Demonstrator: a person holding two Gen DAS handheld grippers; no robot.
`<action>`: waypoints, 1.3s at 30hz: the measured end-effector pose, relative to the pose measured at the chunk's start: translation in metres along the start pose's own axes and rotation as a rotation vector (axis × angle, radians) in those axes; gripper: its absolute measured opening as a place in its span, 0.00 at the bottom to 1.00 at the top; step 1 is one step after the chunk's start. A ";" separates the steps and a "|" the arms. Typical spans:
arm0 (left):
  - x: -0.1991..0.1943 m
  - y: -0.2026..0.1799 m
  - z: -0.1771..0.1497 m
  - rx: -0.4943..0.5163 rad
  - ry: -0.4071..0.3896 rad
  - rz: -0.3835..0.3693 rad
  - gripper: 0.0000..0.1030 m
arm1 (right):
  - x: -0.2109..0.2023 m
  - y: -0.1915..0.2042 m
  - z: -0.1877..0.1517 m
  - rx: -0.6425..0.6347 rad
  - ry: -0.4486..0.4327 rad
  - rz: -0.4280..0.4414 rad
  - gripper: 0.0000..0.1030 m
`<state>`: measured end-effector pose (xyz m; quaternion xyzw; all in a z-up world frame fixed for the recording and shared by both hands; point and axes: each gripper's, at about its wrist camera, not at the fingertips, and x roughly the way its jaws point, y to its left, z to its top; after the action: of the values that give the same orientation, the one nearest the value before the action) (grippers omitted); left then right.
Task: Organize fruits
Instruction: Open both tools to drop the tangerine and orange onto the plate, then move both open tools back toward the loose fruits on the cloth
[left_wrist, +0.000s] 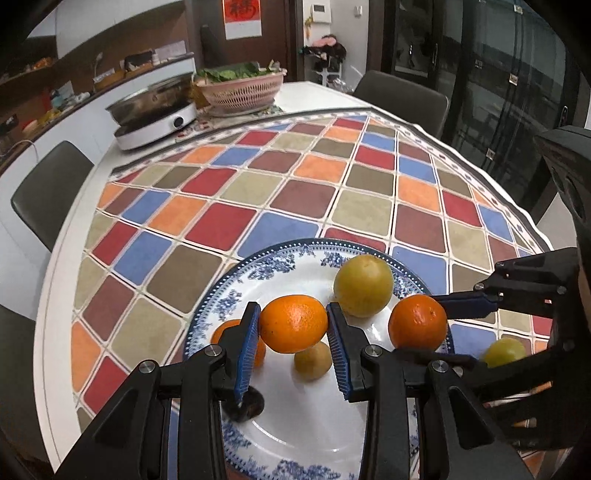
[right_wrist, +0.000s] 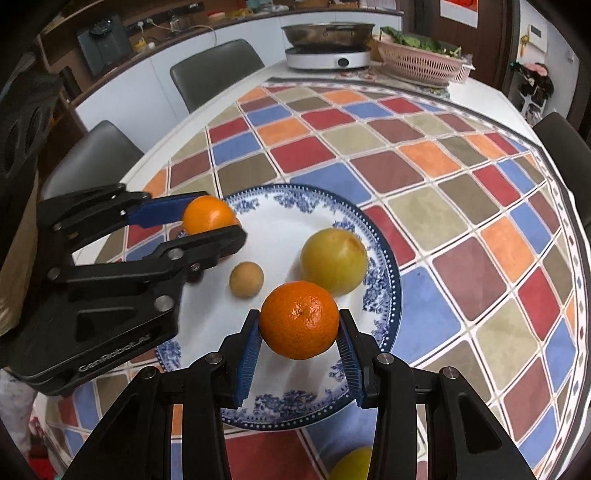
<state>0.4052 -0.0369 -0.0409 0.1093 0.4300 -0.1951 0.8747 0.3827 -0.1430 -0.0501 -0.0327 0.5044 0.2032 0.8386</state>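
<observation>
A blue-and-white plate (left_wrist: 295, 254) (right_wrist: 380, 266) sits on the checked tablecloth. My left gripper (left_wrist: 291, 332) (right_wrist: 210, 229) is shut on an orange (left_wrist: 293, 323) (right_wrist: 208, 218) above the plate's left part. My right gripper (right_wrist: 299, 332) (left_wrist: 439, 314) is shut on a second orange (right_wrist: 299, 319) (left_wrist: 417, 321) above the plate's near right rim. On the plate lie a large yellow-green fruit (left_wrist: 364, 284) (right_wrist: 334, 260), a small tan fruit (left_wrist: 312, 360) (right_wrist: 246, 278), another orange (left_wrist: 225, 332) half hidden by my left finger, and a small dark fruit (left_wrist: 251, 404).
A yellow-green fruit (left_wrist: 504, 350) (right_wrist: 352, 463) lies on the cloth off the plate. At the table's far end stand a pan on a white cooker (left_wrist: 155, 110) (right_wrist: 327, 46) and a pink basket of greens (left_wrist: 242, 86) (right_wrist: 421, 59). Chairs (left_wrist: 46, 188) surround the table.
</observation>
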 end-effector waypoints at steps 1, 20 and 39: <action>0.004 0.000 0.000 0.002 0.009 -0.001 0.35 | 0.002 -0.001 0.000 0.001 0.007 -0.001 0.40; -0.018 0.000 -0.005 -0.021 -0.007 0.038 0.47 | 0.012 -0.014 -0.004 0.060 0.020 0.017 0.41; -0.131 -0.033 -0.036 -0.074 -0.184 0.101 0.53 | -0.090 0.009 -0.024 -0.006 -0.206 -0.038 0.45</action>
<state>0.2927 -0.0209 0.0408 0.0802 0.3485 -0.1438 0.9227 0.3225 -0.1685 0.0164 -0.0236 0.4142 0.1909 0.8896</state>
